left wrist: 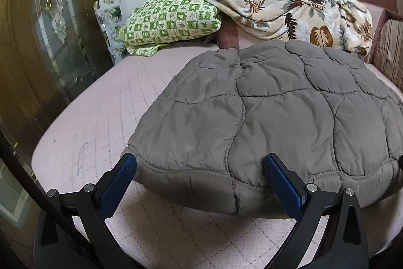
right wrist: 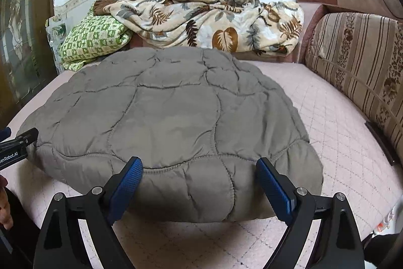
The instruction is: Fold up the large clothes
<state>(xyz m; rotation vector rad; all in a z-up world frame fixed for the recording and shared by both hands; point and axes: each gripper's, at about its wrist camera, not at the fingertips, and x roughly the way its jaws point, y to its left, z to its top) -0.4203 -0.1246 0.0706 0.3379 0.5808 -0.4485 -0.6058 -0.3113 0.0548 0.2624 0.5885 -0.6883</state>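
A grey quilted jacket (left wrist: 277, 112) lies spread on a pink quilted bed cover (left wrist: 100, 105), its near hem facing both cameras. The left gripper (left wrist: 200, 168) and the right gripper (right wrist: 199, 169) each sit at that hem with jaws wide apart, one finger either side of a stretch of the padded edge — gripping nothing. In the right wrist view the tip of the left gripper shows at the jacket's left corner.

Behind the jacket a leaf-print blanket (right wrist: 214, 19) is heaped against the wall beside a green checked pillow (left wrist: 171, 19); a striped sofa cushion (right wrist: 357, 62) stands to the right.

The garment looks soft, puffy and light, with a smooth shell that may slide between the pads. It appears already doubled into a compact pad, though sleeves and collar cannot be made out from here. The stitched hem band — firmer and thinner than the padded panels — looks the surest hold, one gripper near each corner so the fold lifts evenly.
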